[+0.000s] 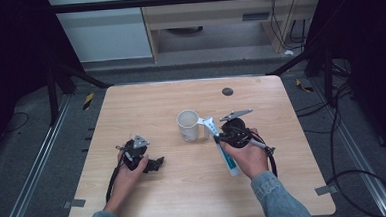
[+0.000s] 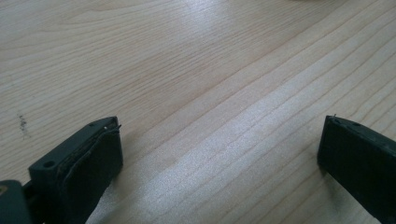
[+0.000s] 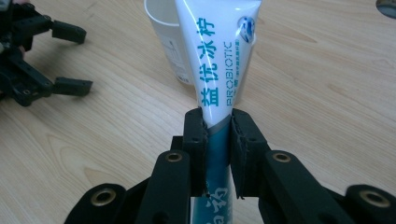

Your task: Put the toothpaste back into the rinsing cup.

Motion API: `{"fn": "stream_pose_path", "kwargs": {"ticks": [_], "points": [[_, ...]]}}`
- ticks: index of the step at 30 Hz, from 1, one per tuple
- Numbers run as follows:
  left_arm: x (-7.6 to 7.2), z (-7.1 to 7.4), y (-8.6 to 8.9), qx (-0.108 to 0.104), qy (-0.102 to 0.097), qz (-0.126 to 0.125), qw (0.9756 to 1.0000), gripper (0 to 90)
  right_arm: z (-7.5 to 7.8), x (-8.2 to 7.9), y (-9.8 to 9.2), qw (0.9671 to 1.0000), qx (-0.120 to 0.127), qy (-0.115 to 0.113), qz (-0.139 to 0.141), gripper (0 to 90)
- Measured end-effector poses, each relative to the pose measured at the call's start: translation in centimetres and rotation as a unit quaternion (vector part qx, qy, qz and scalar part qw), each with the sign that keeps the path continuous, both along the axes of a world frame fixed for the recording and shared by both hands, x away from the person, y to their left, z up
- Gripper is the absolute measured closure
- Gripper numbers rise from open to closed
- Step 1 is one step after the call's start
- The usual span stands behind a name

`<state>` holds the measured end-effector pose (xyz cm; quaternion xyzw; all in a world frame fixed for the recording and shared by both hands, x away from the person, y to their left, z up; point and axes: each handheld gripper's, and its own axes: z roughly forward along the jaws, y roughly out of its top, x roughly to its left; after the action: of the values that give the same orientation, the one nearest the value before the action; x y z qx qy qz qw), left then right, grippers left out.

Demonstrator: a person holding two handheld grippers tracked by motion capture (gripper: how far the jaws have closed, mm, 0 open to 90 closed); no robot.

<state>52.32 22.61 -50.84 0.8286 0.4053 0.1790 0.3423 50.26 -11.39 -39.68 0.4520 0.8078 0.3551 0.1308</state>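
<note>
In the right gripper view the toothpaste tube point(image 3: 219, 60) runs off both the top and bottom edges, so neither end can be seen, and it covers much of the white cup point(image 3: 163, 42), whose rim is also cut off. The right tongs point(image 3: 218, 140) hide the tube's middle. In the high view the print on the tube point(image 1: 227, 159) is too small to read.

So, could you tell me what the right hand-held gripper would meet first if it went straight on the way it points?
Probably the white cup. The right hand-held gripper, shut on the toothpaste tube, points at it, and the tube's far end would likely reach it first, though depth is unclear.
</note>
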Motion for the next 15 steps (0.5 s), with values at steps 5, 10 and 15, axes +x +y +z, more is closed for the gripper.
{"fn": "stream_pose_path", "kwargs": {"ticks": [5,10,15], "points": [[0.0,0.0,0.0,0.0,0.0,0.0,1.0,0.0,0.6,0.0,0.7,0.9999,0.007,-0.009,0.003,77.9],[0.0,0.0,0.0,0.0,0.0,0.0,1.0,0.0,0.9,0.1,1.1,0.9998,0.015,-0.014,0.007,78.0],[0.0,0.0,0.0,0.0,0.0,0.0,1.0,0.0,1.3,0.4,1.7,0.9995,0.024,-0.02,0.008,78.0]]}}
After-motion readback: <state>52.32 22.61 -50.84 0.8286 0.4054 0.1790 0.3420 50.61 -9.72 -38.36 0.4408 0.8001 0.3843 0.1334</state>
